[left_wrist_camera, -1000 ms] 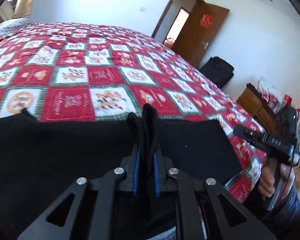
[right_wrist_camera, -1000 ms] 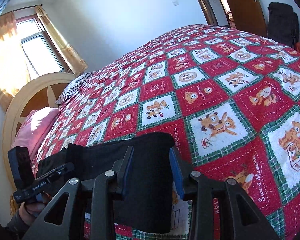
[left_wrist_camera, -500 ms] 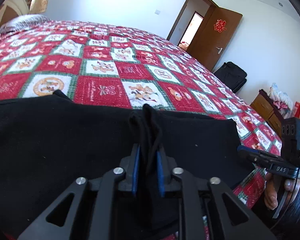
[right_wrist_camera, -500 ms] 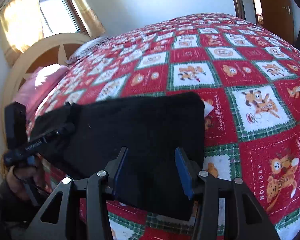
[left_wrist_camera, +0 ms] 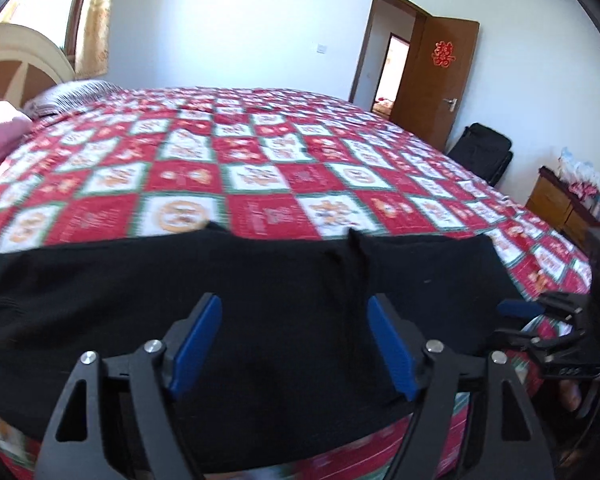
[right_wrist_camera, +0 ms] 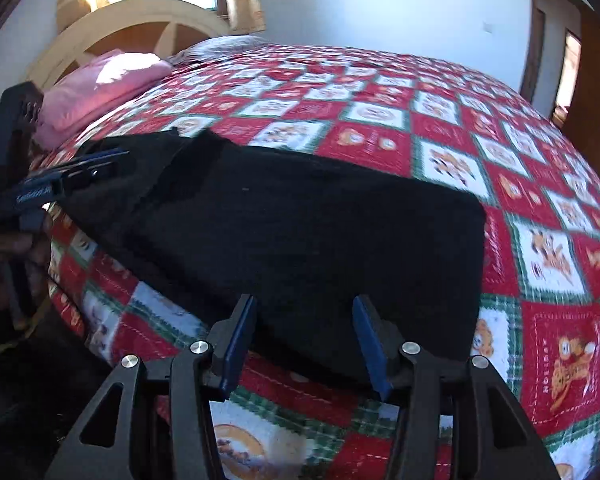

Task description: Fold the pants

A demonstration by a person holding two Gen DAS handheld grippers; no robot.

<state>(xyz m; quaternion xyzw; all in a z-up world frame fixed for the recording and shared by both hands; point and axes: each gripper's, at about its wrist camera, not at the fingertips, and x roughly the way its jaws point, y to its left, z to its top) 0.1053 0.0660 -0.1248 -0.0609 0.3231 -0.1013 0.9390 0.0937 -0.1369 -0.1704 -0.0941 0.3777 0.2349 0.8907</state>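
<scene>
The black pants [left_wrist_camera: 260, 304] lie flat and folded along the near edge of the bed; they also show in the right wrist view [right_wrist_camera: 308, 240]. My left gripper [left_wrist_camera: 294, 308] is open and empty, just above the pants' middle. It also shows at the left of the right wrist view [right_wrist_camera: 100, 164]. My right gripper [right_wrist_camera: 304, 312] is open and empty over the pants' near edge. It also shows at the right of the left wrist view [left_wrist_camera: 524, 312], beside the pants' right end.
The bed carries a red, white and green patchwork quilt [left_wrist_camera: 284, 168]. A pink pillow [right_wrist_camera: 100, 84] and a wooden headboard [right_wrist_camera: 136, 24] are at the head end. An open brown door [left_wrist_camera: 432, 72], a black bag [left_wrist_camera: 484, 152] and a wooden dresser [left_wrist_camera: 556, 204] stand beyond.
My left gripper was shut on a bunch of the pants' cloth; now it has opened and the cloth lies flat. My right gripper has drawn back toward the pants' near edge.
</scene>
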